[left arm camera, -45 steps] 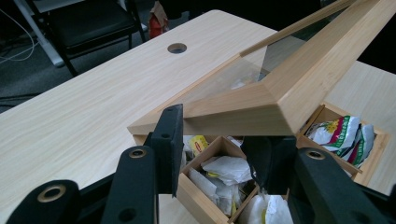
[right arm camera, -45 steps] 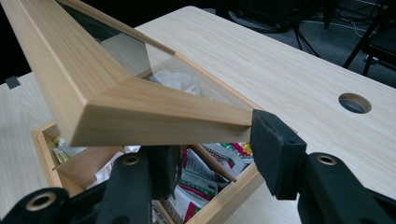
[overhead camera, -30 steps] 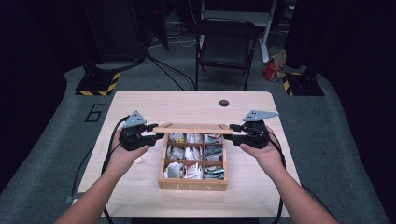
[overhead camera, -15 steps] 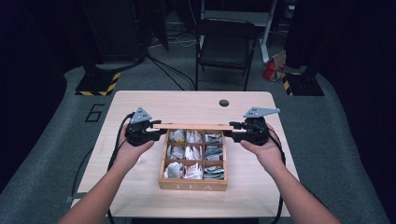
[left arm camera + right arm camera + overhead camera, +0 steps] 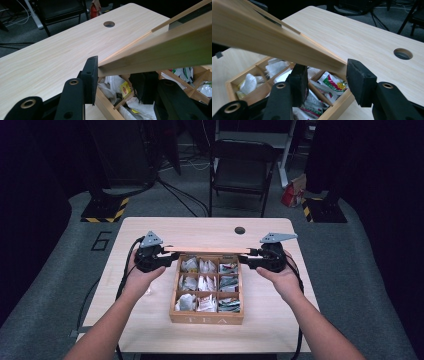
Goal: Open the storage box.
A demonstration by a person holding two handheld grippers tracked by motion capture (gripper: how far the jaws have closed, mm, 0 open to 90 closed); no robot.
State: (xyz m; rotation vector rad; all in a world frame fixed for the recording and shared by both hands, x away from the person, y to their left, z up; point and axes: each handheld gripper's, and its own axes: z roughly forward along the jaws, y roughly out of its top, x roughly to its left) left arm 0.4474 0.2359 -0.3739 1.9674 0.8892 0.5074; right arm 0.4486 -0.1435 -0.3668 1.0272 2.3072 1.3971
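Wooden lid [image 5: 207,249] is hanging raised over the box's [image 5: 206,317] far edge, mid-worktop [image 5: 150,320]; left tool [image 5: 170,258], jaws just closing, and right tool [image 5: 245,256] are each gripping one end.

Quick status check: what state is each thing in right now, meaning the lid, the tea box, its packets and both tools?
Lid: raised over the box's far edge, a tool at each end.
Tea box: open, flat on the table.
Packets: lying in the compartments, untouched.
Left tool: jaws either side of the lid's left end, just been closing; pad contact unclear.
Right tool: jaws either side of the lid's right end; grip unclear.
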